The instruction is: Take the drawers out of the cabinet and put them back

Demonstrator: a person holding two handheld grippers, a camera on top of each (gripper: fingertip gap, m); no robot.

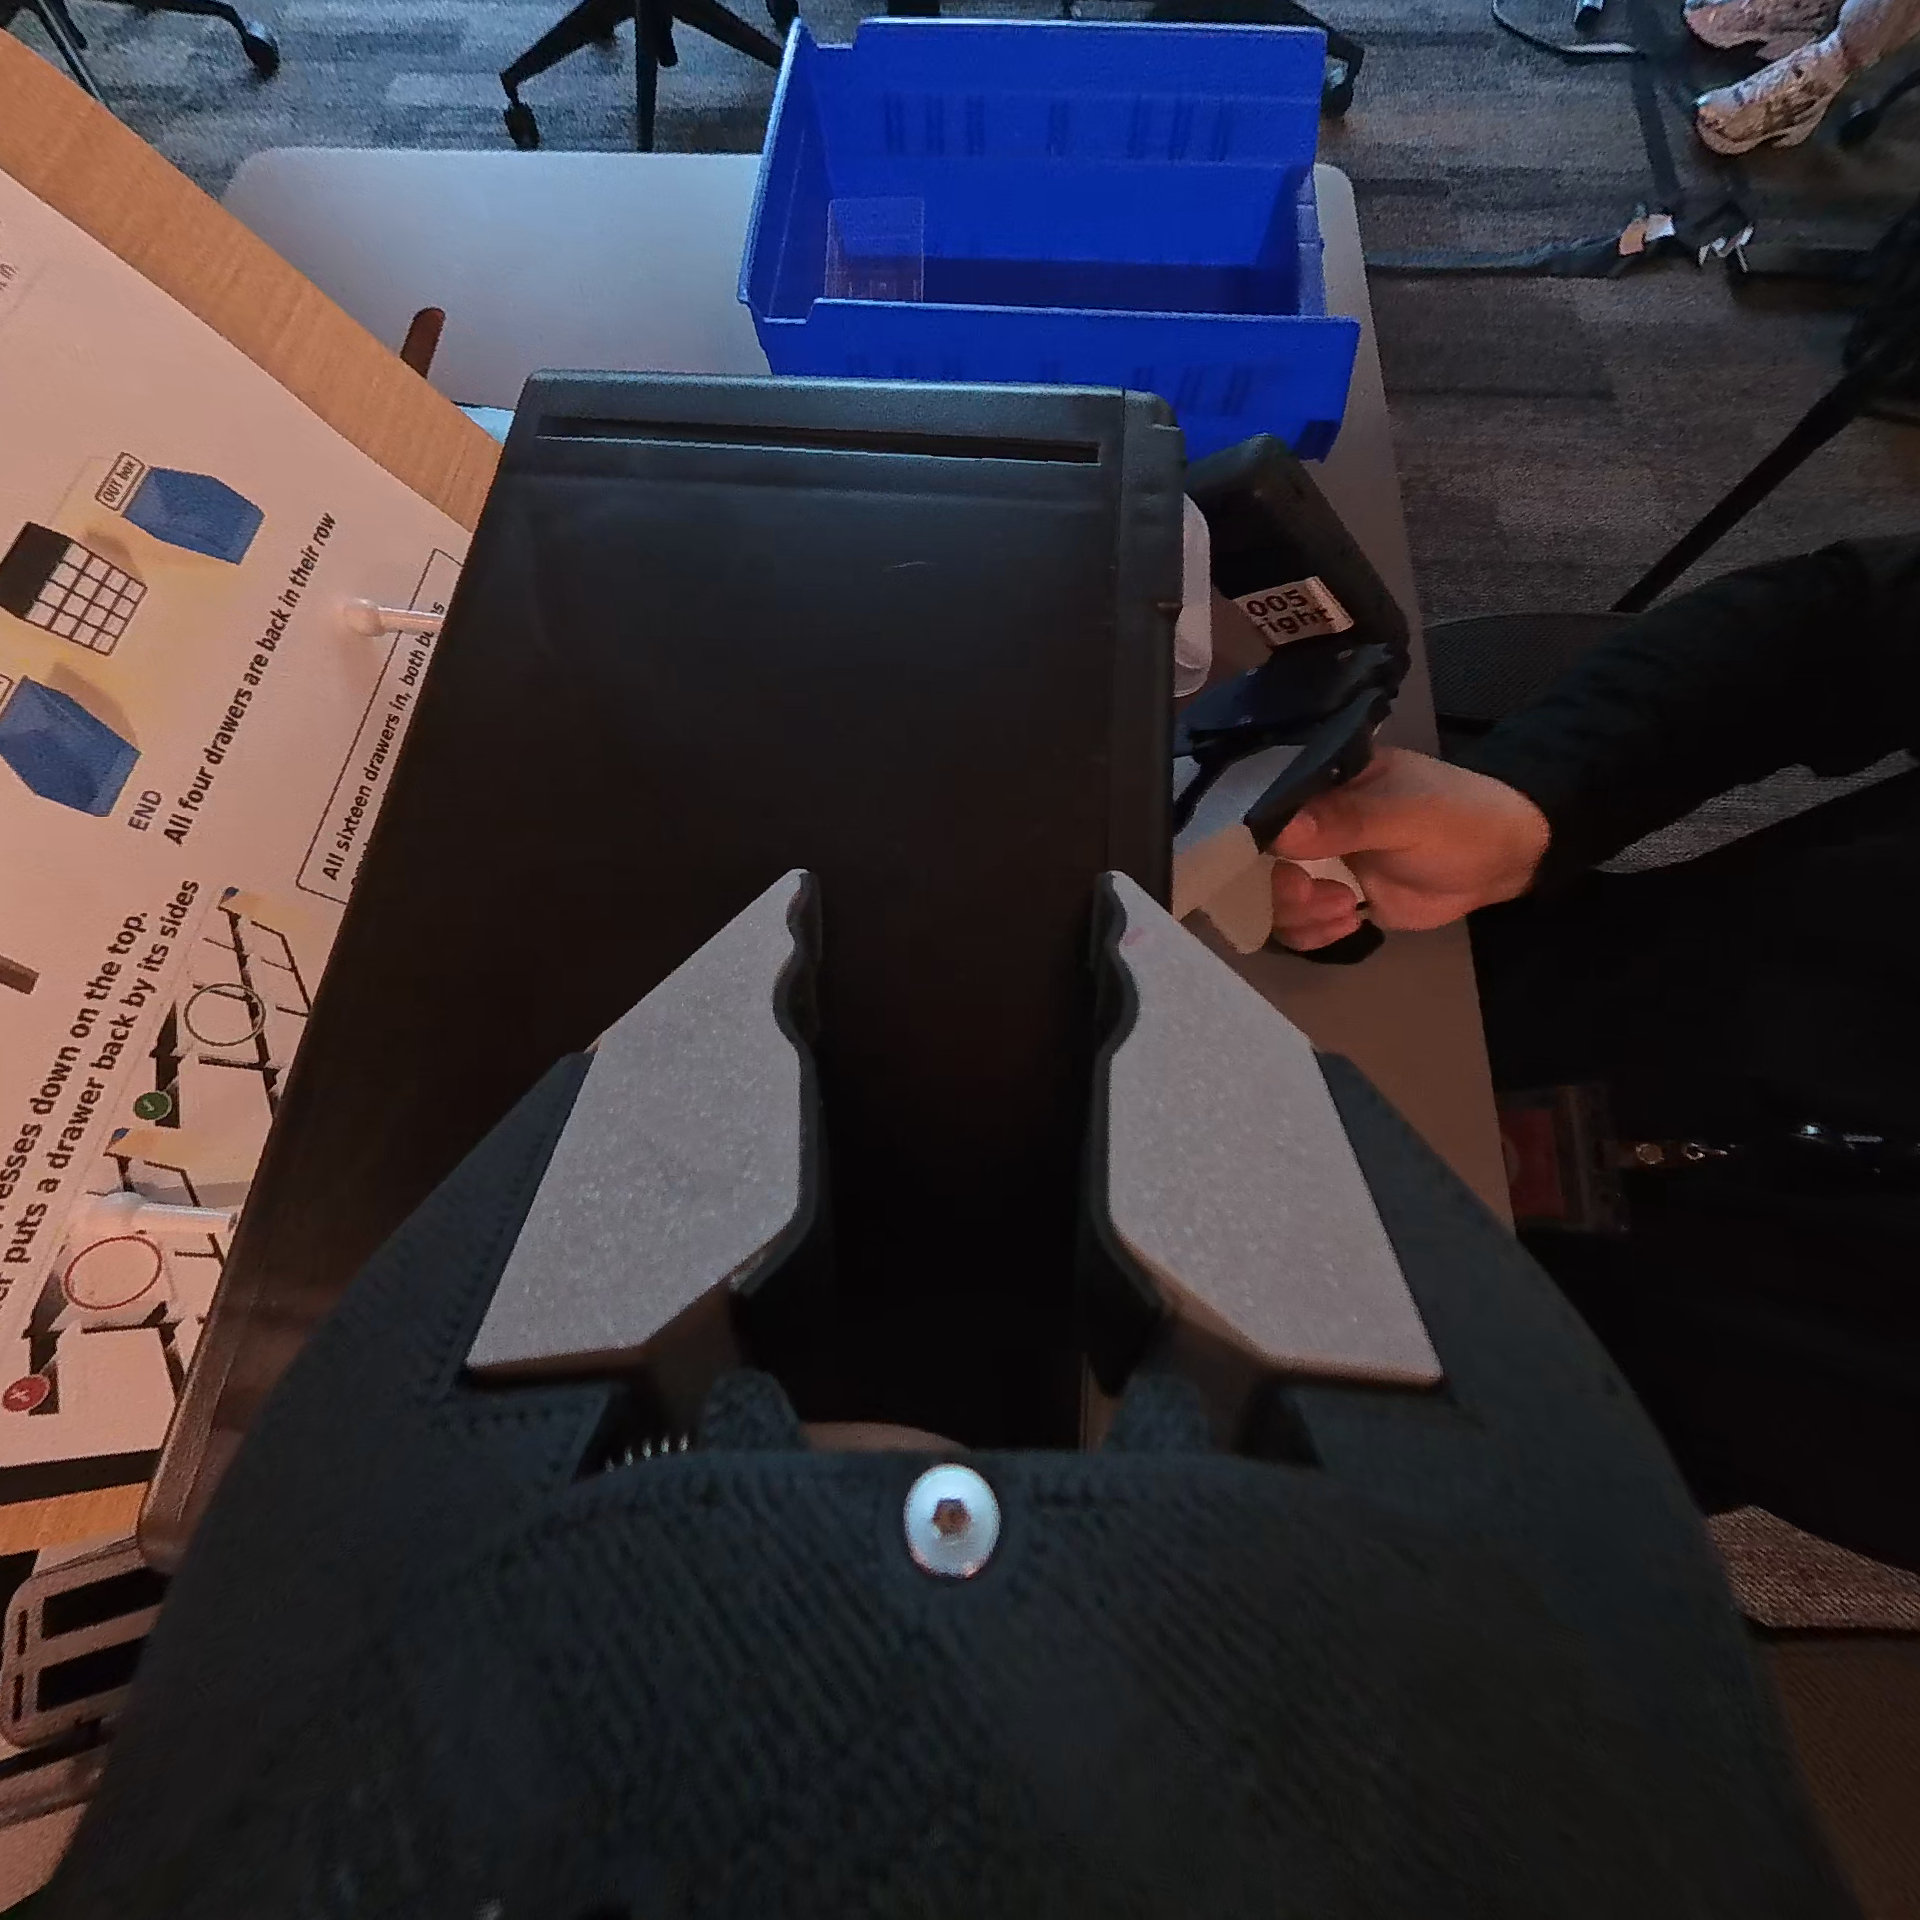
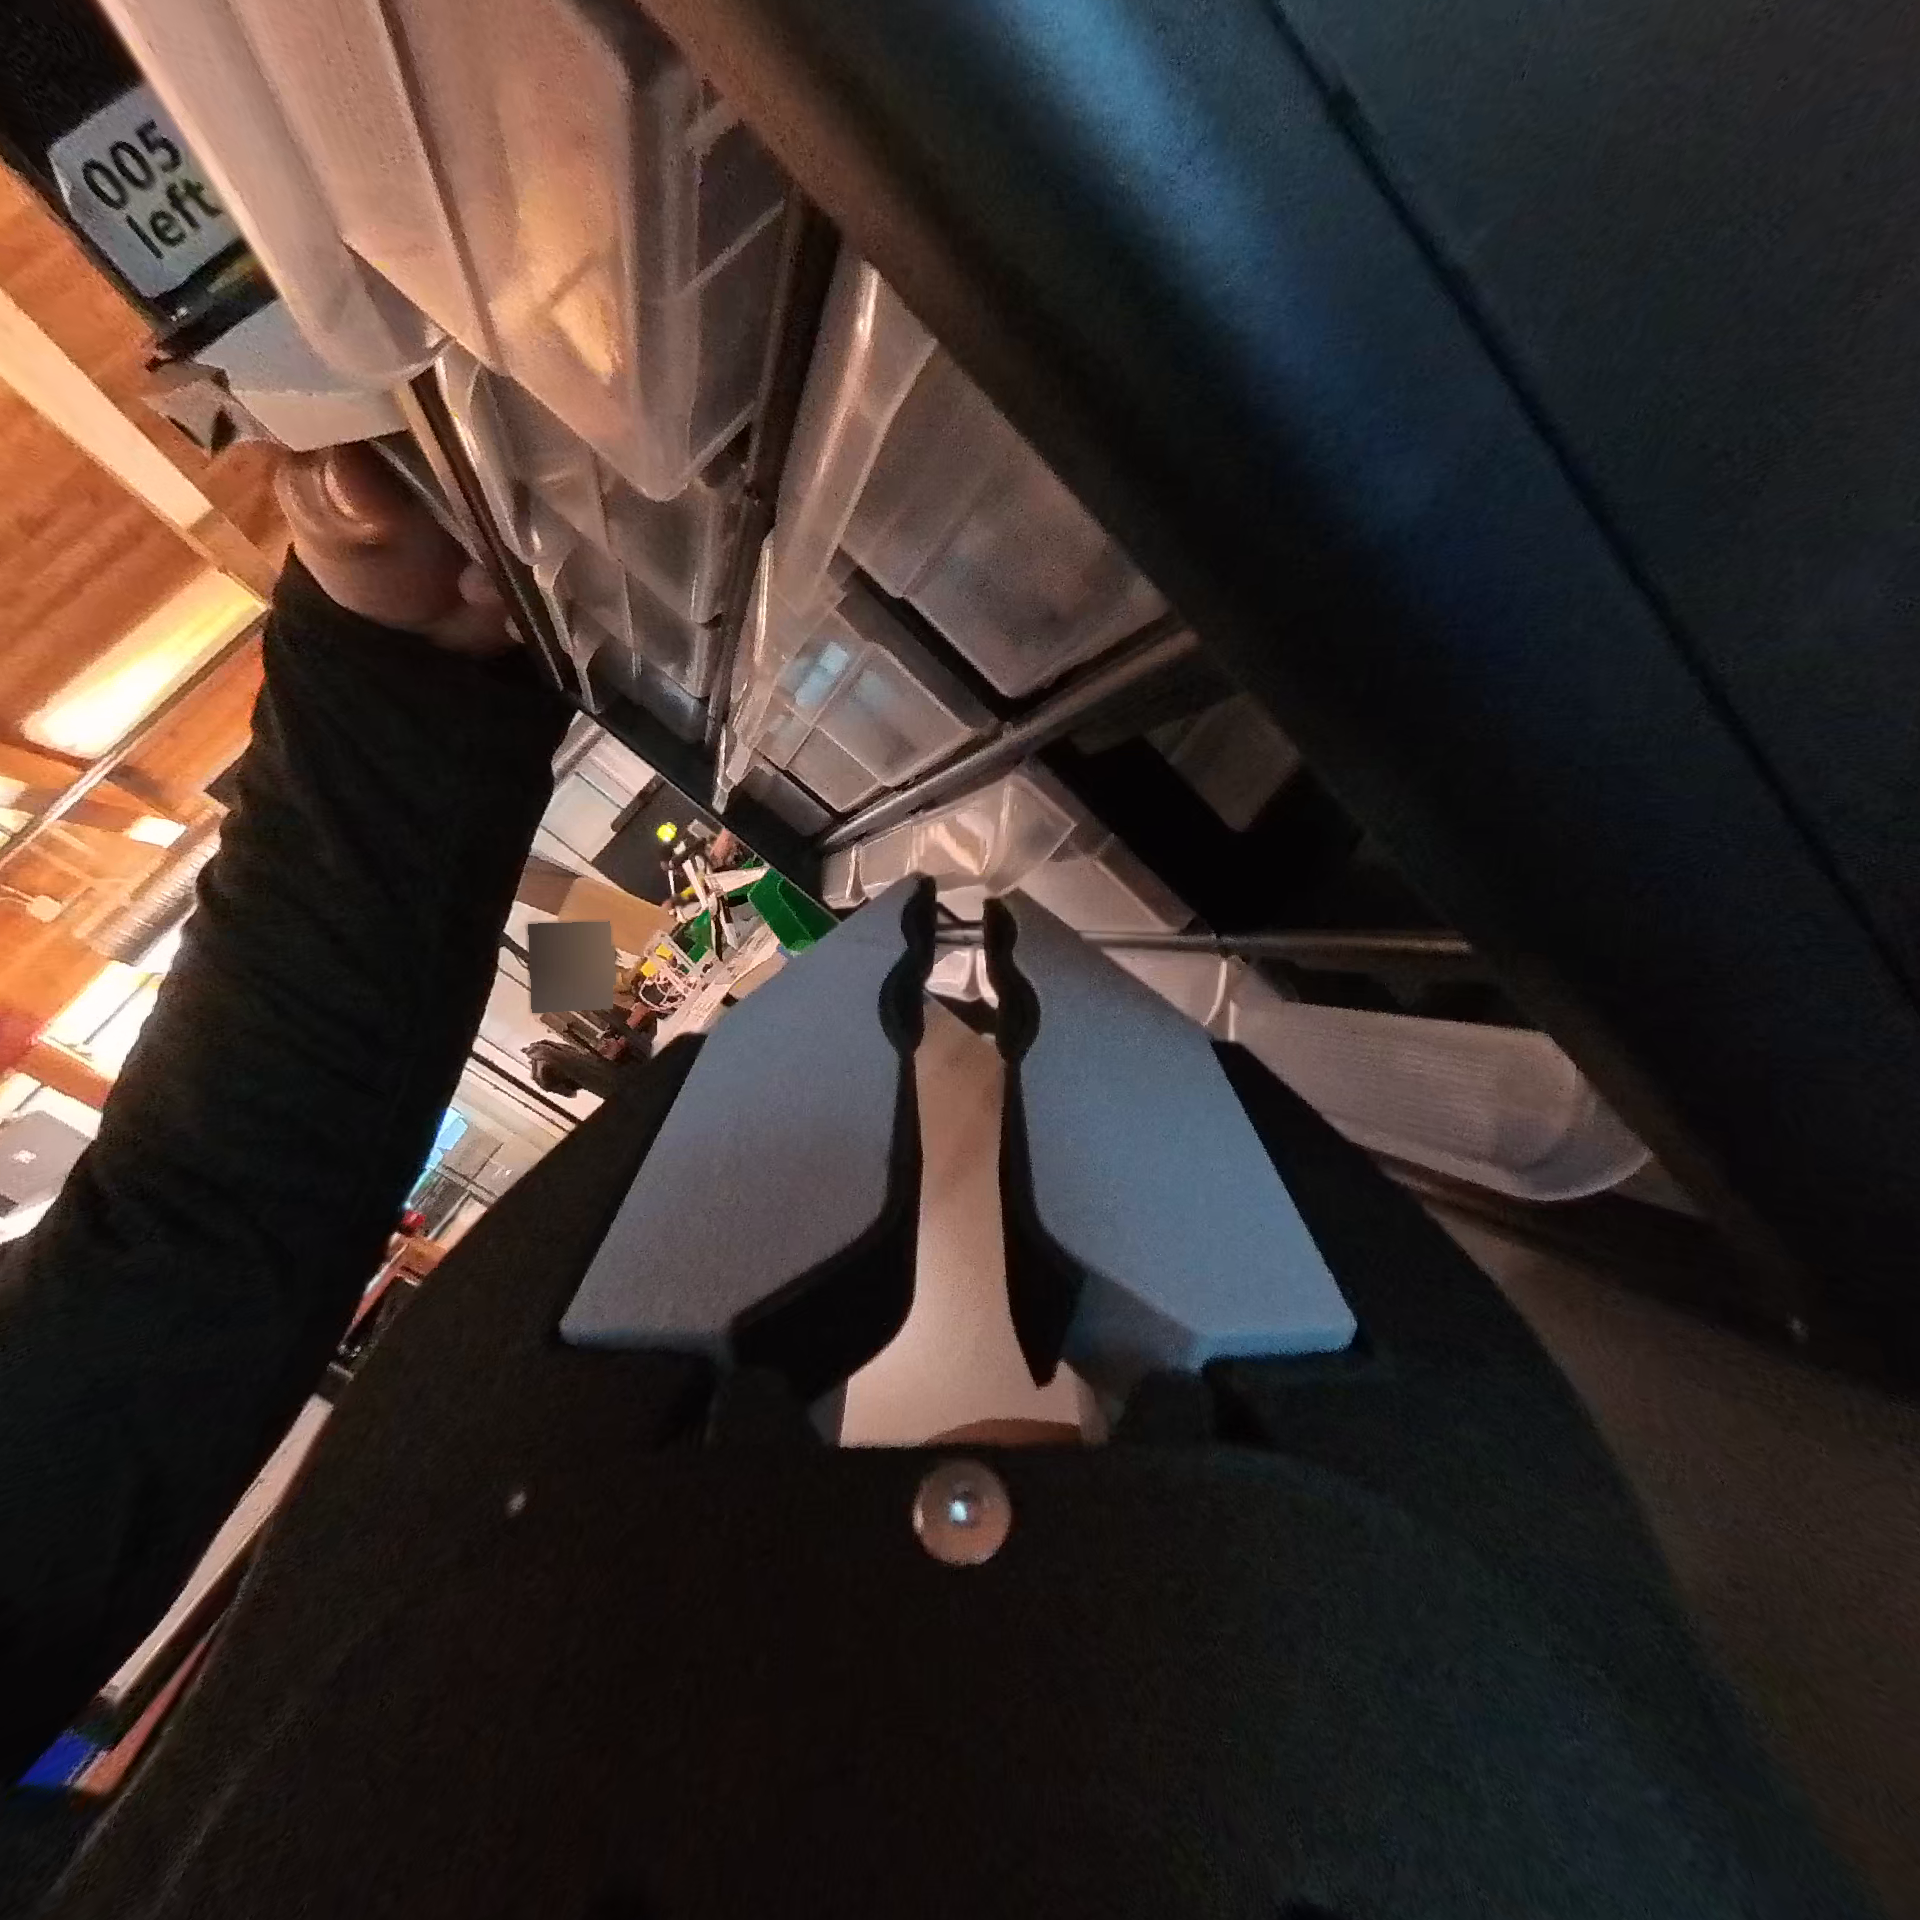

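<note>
1. Left tongs (image 1: 951,1049), bottom centre of the left wrist view: spread wide, pinching nothing, lying over the flat black top of the cabinet (image 1: 810,665). Probably bracing it so it won't slide while a drawer moves.
2. Right tongs (image 2: 958,940), centre of the right wrist view: narrowed to a small gap at the tips, up against the clear drawer (image 2: 1039,831) fronts. Cannot tell if they pinch a drawer lip or only sit beside it.
3. Drawers: several clear ones sit in the cabinet rows, upper centre of the right wrist view; some stick out unevenly.
4. Mid-distance, left of frame in the left wrist view: instruction sheet (image 1: 156,727) on cardboard, lying on the grey tabletop (image 1: 499,249).
5. Far, top centre: blue bin (image 1: 1049,239) behind the cabinet, one clear drawer inside at its left, likely parked there after removal.
6. Judgement: mid-task, pulling or reinserting a drawer.
</note>
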